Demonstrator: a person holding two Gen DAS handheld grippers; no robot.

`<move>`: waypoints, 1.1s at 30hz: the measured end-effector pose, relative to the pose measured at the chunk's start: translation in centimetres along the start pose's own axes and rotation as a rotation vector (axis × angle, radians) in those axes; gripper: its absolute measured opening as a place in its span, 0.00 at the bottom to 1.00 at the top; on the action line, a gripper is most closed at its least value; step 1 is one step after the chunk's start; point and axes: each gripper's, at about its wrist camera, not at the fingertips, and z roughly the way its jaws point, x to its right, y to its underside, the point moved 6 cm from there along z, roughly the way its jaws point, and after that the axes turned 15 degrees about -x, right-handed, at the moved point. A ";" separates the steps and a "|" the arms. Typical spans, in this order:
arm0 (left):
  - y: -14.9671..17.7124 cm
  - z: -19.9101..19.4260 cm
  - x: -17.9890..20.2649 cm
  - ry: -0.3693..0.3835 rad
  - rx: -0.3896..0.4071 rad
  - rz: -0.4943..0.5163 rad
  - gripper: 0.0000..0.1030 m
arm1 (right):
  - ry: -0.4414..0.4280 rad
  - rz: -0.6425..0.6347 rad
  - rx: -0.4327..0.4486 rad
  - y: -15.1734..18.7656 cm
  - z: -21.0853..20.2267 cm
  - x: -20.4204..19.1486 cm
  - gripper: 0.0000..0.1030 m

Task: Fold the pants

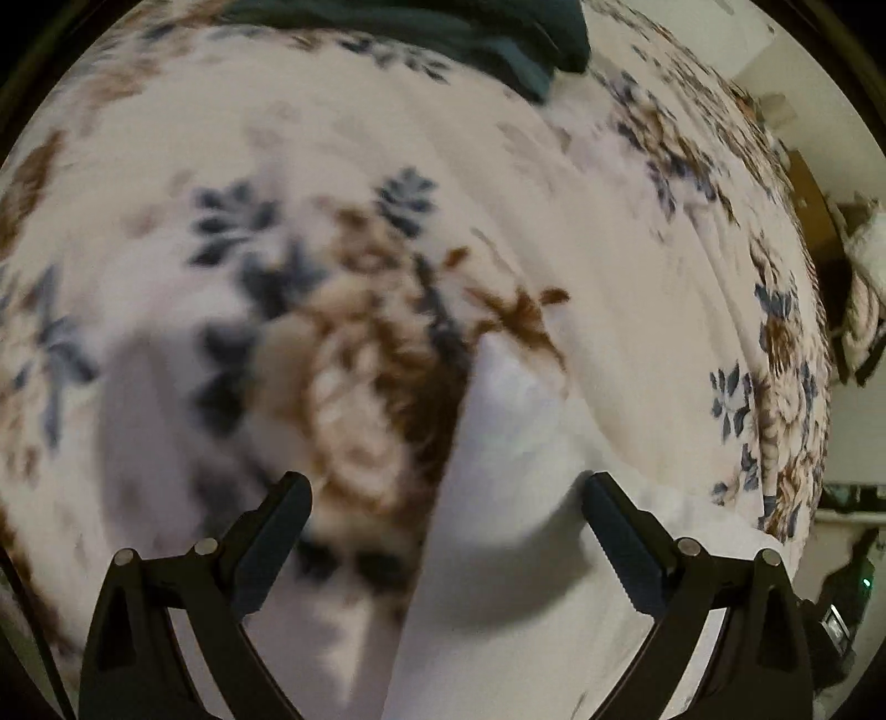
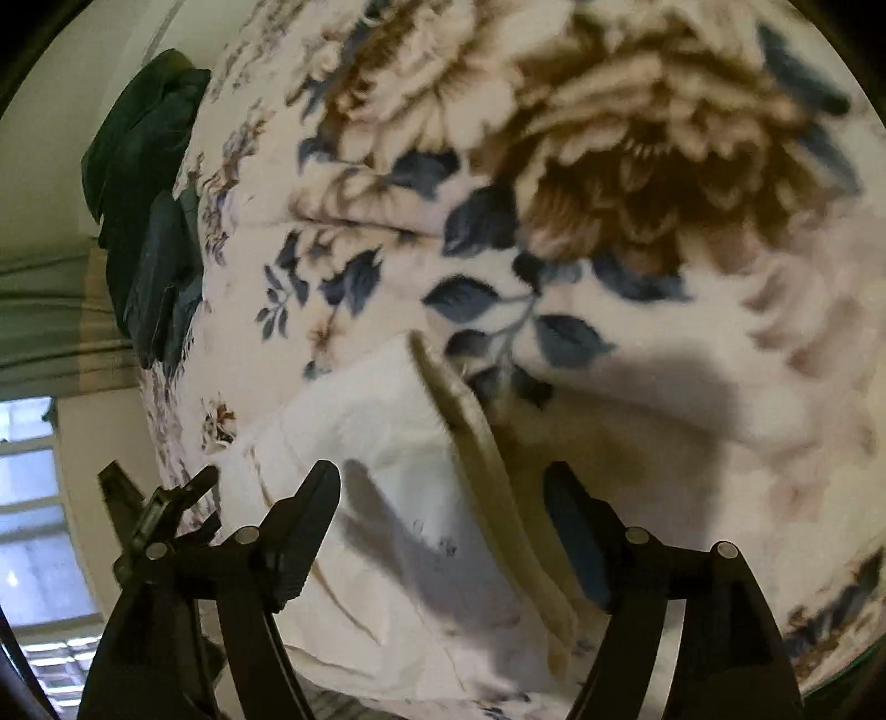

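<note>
The pants are white and lie on a flowered blanket. In the left wrist view a white fold of them runs up between my open left gripper fingers, nearer the right finger. In the right wrist view the white pants lie under my open right gripper, with their beige waistband edge running up between the fingers. Neither gripper holds cloth. The left wrist view is blurred.
Dark green clothing lies at the far edge of the bed, also seen in the right wrist view. The blanket covers the whole bed. A window and wall lie to the left beyond the bed edge.
</note>
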 end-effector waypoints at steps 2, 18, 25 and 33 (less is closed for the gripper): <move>-0.5 0.7 0.5 0.031 -0.009 0.037 0.79 | -0.042 0.013 -0.038 -0.9 1.5 0.1 0.73; 2.0 -3.4 -1.7 0.246 0.005 -0.039 0.57 | 0.106 -0.129 0.037 -1.3 -0.4 -3.2 0.58; 7.0 -3.3 -1.4 0.279 -0.022 -0.029 0.73 | -0.119 0.105 -0.076 6.0 0.3 2.5 0.77; 8.2 0.6 -2.8 0.154 -0.013 -0.043 0.74 | -0.225 0.123 -0.174 9.0 7.9 1.8 0.32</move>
